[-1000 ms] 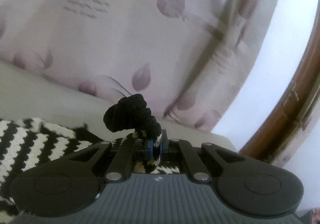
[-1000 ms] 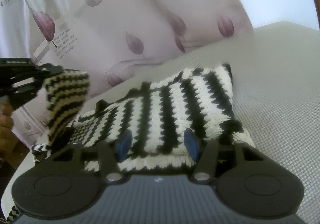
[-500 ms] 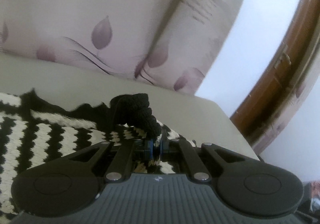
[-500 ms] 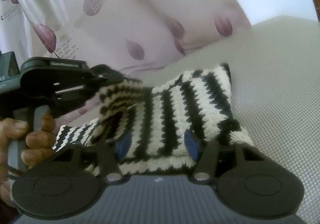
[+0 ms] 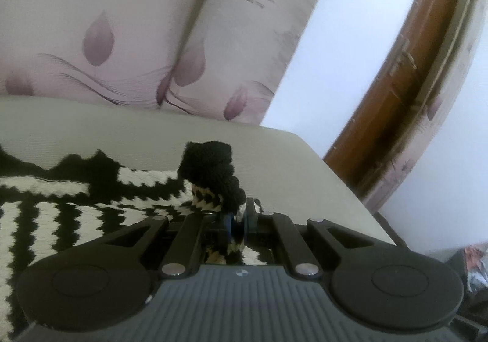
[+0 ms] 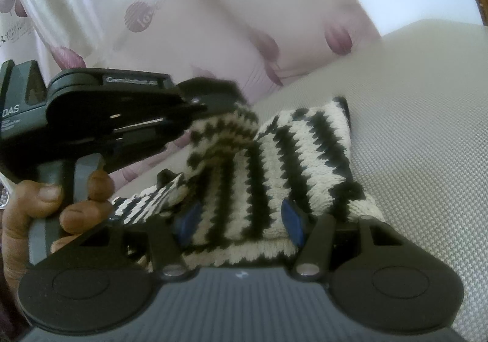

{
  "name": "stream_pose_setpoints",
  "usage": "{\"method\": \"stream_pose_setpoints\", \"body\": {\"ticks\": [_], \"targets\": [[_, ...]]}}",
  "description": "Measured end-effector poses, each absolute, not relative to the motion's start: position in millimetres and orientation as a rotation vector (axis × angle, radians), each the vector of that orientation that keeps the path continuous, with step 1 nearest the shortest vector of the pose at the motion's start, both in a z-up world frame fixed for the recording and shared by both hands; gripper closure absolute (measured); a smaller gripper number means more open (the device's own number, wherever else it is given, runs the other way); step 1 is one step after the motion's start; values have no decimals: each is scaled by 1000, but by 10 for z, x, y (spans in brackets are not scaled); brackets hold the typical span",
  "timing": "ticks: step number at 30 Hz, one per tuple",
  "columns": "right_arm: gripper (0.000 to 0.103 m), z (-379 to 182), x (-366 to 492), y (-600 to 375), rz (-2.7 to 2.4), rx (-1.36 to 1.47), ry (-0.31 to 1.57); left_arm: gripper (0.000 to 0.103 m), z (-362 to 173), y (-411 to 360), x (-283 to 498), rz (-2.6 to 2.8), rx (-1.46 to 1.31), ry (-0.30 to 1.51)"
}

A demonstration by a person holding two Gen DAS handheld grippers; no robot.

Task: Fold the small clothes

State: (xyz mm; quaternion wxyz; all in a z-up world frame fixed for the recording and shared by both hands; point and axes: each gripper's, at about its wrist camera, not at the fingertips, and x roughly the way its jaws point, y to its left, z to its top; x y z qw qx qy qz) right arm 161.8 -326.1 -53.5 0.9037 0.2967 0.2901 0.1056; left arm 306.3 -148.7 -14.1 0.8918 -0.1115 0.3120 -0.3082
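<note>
A small black-and-cream striped knitted garment (image 6: 292,156) lies on a grey cushioned surface (image 6: 427,140). My left gripper (image 5: 236,221) is shut on the garment's black-edged sleeve (image 5: 213,171) and holds it over the garment's body (image 5: 55,220). In the right wrist view the left gripper (image 6: 198,110) comes in from the left with the raised striped sleeve (image 6: 222,134). My right gripper (image 6: 241,220) is open, its blue pads either side of the garment's near edge, holding nothing.
A pale curtain with purple leaf prints (image 5: 128,46) hangs behind the surface. A brown wooden frame (image 5: 405,73) stands at the right. The surface's far corner (image 5: 305,153) drops off to the right. A person's hand (image 6: 52,208) grips the left tool.
My left gripper has carried the sleeve rightward over the garment's body and lower. The right gripper has stayed open at the near edge.
</note>
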Motion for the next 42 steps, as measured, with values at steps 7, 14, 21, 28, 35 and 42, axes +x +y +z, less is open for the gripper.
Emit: {"method": "stream_pose_setpoints", "body": {"ticks": [7,14,21,28,35,42], "targets": [[45,-547,1613,-3300,216,629,594,64,-151,-1417,3049,-733,-315,652],[45,-556,1618,-3328,211,642,595,3,263,-740,2501,-613,-365,378],[44,-425,1798,-3477,224,677,632,2,-88,125,1991,-324,-83,292],[45,-494,2333,-3721,210,779,728,3,-611,679,2026,-163,-304,375],[94,-516,2615,-3700,174,670,704,3,-628,797,2033,-123,-377,348],[94,-302,2484,-3841,155,729,487,1,-651,855,2035,-87,-397,367]]}}
